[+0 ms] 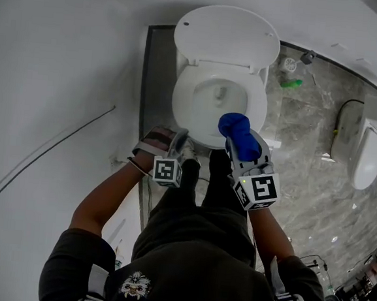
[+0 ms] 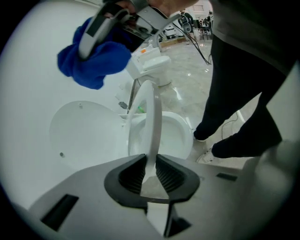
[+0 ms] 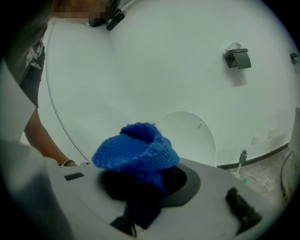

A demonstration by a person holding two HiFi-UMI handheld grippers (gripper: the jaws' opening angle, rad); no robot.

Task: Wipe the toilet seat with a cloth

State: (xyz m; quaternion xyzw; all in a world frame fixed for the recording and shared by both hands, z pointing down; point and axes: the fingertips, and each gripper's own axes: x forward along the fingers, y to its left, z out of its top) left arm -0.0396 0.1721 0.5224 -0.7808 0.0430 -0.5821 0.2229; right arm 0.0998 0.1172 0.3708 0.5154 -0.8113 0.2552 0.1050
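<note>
On the head view I have the toilet bowl (image 1: 199, 108) with its lid (image 1: 227, 35) raised against the wall. The left gripper (image 1: 180, 146) is at the bowl's front-left rim. The right gripper (image 1: 243, 145) is over the front-right, with a blue cloth (image 1: 234, 126) bunched at its tip. Only this view gives me the grey marble floor (image 1: 307, 144) and a second white fixture (image 1: 369, 156) off to the right.

The left gripper view alone shows the toilet seat (image 2: 153, 117) edge-on, a thin white strip running in between that gripper's jaws. Beyond it a white shoe (image 2: 206, 156) stands on the floor. The right gripper view adds a dark holder (image 3: 237, 58) mounted on the white wall.

The left jaws stand narrow, and as far as I can see their ribbed pads lie against both faces of the seat's front edge. The right jaws are closed on the cloth, which fills the gap and mushrooms out above them. In the left gripper view it is held apart from the seat.

The only print I can make out is the black-and-white square pattern on each marker cube (image 1: 262, 188).
</note>
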